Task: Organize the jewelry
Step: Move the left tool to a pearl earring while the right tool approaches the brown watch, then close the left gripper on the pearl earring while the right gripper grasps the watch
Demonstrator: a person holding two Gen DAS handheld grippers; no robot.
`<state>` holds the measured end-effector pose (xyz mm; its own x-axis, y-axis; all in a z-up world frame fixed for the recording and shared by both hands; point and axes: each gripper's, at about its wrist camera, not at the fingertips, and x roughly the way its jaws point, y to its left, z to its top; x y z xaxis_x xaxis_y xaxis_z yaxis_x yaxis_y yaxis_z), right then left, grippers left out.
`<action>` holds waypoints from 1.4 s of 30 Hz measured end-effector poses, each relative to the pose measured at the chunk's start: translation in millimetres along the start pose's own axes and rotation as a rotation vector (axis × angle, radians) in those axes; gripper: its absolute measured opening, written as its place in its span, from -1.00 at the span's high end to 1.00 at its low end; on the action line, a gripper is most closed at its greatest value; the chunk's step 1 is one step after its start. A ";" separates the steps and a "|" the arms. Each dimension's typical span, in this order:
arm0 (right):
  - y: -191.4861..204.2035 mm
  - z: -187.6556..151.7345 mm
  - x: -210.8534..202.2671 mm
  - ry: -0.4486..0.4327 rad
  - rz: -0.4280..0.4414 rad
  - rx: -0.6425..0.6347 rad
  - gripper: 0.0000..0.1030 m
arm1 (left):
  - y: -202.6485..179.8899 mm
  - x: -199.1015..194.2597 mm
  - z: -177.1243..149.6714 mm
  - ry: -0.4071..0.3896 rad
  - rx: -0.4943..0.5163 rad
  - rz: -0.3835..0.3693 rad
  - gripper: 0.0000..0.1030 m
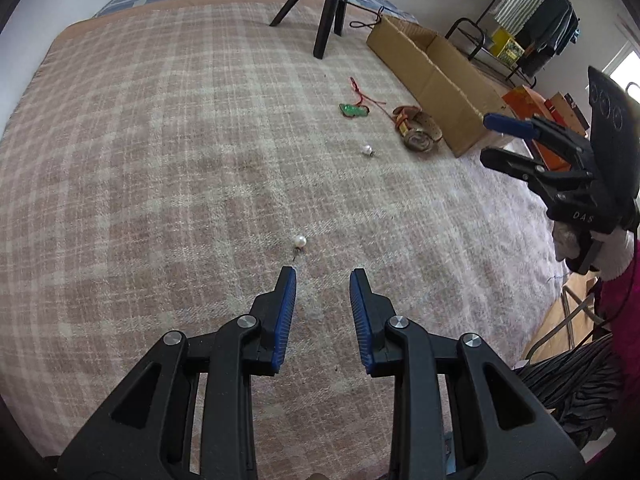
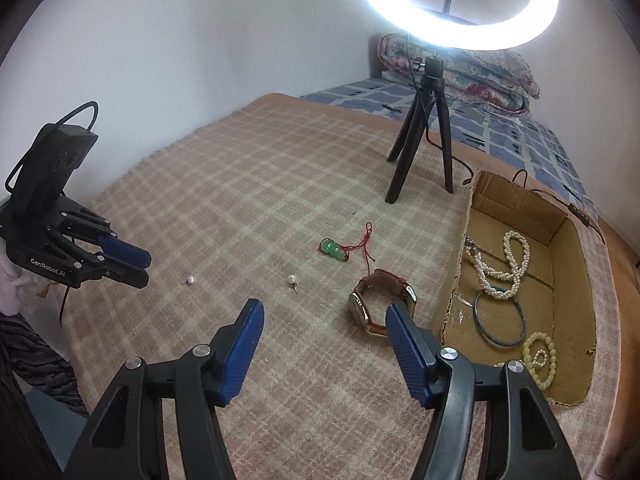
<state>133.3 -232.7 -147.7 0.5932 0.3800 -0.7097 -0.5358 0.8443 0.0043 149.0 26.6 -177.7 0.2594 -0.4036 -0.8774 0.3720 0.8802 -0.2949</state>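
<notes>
On the plaid blanket lie a pearl earring (image 1: 299,241) just ahead of my left gripper (image 1: 323,278), which is open and empty. It also shows in the right wrist view (image 2: 191,280). A second pearl earring (image 2: 292,279) (image 1: 367,149), a green pendant on a red cord (image 2: 332,249) (image 1: 352,110) and a brown-strap watch (image 2: 380,304) (image 1: 416,130) lie further on. My right gripper (image 2: 324,312) is open and empty, hovering near the watch. The cardboard box (image 2: 576,248) (image 1: 436,68) holds a pearl necklace (image 2: 504,268), a bangle (image 2: 500,320) and a bead bracelet (image 2: 542,358).
A ring light on a black tripod (image 2: 420,136) stands on the blanket behind the jewelry, its cable running past the box. A folded quilt (image 2: 460,68) lies at the bed's head. The bed's edge is on the right, with a rack and boxes (image 1: 520,52) beyond.
</notes>
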 end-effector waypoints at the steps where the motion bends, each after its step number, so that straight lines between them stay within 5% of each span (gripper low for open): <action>1: -0.1 0.5 2.2 0.005 0.000 -0.004 -0.25 | 0.4 1.5 -0.1 0.002 0.002 -0.001 0.47; 26: -10.7 1.2 49.7 0.109 -0.041 -0.026 0.10 | -8.3 43.7 13.0 0.023 0.141 0.141 0.47; 42: -8.9 8.8 69.9 0.146 -0.072 -0.075 0.21 | -7.5 57.6 18.6 0.032 0.160 0.140 0.48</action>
<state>184.9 -210.3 -191.1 0.5410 0.2558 -0.8012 -0.5413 0.8350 -0.0989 177.7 -7.9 -219.0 0.2914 -0.2697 -0.9178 0.4717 0.8752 -0.1074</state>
